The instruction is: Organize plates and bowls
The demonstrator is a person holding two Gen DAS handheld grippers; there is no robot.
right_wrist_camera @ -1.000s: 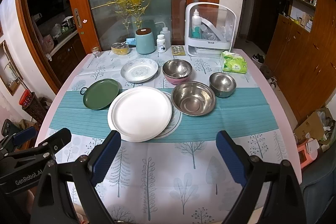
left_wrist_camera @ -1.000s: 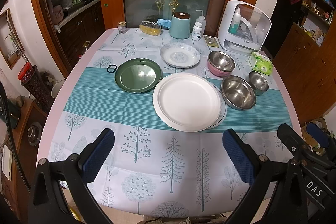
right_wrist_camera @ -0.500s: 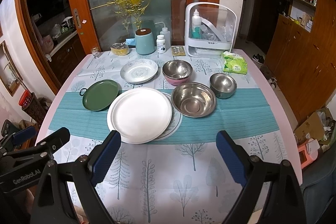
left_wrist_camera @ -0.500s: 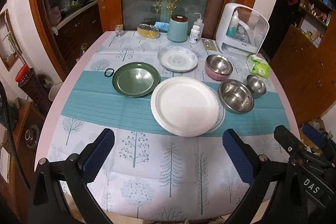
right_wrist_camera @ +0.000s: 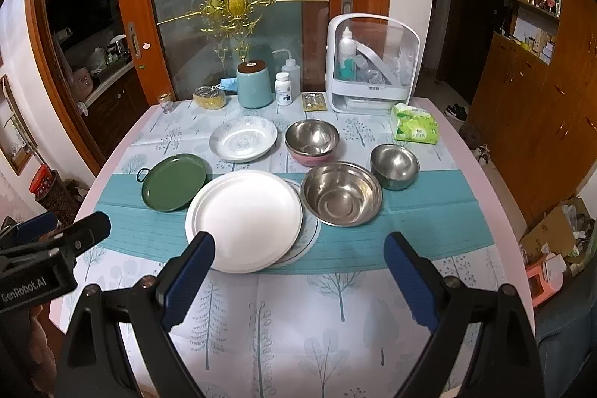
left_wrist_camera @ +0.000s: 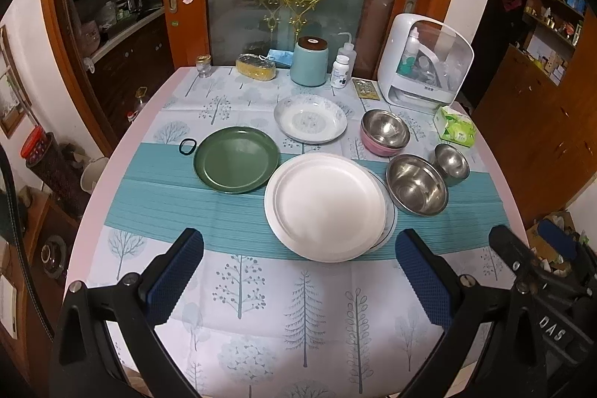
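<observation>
A large white plate [left_wrist_camera: 324, 206] [right_wrist_camera: 244, 219] lies on a patterned plate at the table's middle. Left of it sits a green plate [left_wrist_camera: 237, 159] [right_wrist_camera: 173, 181] with a loop handle. Behind is a white patterned dish [left_wrist_camera: 309, 118] [right_wrist_camera: 242, 138]. To the right stand a large steel bowl [left_wrist_camera: 417, 184] [right_wrist_camera: 341, 193], a small steel bowl [left_wrist_camera: 451, 163] [right_wrist_camera: 394, 165] and a pink-sided steel bowl [left_wrist_camera: 384, 131] [right_wrist_camera: 312, 140]. My left gripper [left_wrist_camera: 298, 282] and right gripper [right_wrist_camera: 298, 280] hover open above the near tablecloth, holding nothing.
At the table's back stand a teal canister [left_wrist_camera: 309, 62], a white pill bottle [left_wrist_camera: 340, 71], a squeeze bottle [right_wrist_camera: 291, 73], a white clear-lidded box [left_wrist_camera: 423, 62], a yellow sponge [left_wrist_camera: 257, 66] and a small jar [left_wrist_camera: 203, 64]. A green tissue pack [left_wrist_camera: 455, 127] lies at the right. Wooden cabinets flank the table.
Both grippers have drawn slightly back and up from the table, so the dishes look a little farther. The jaws stay open. Nothing on the table has moved.
</observation>
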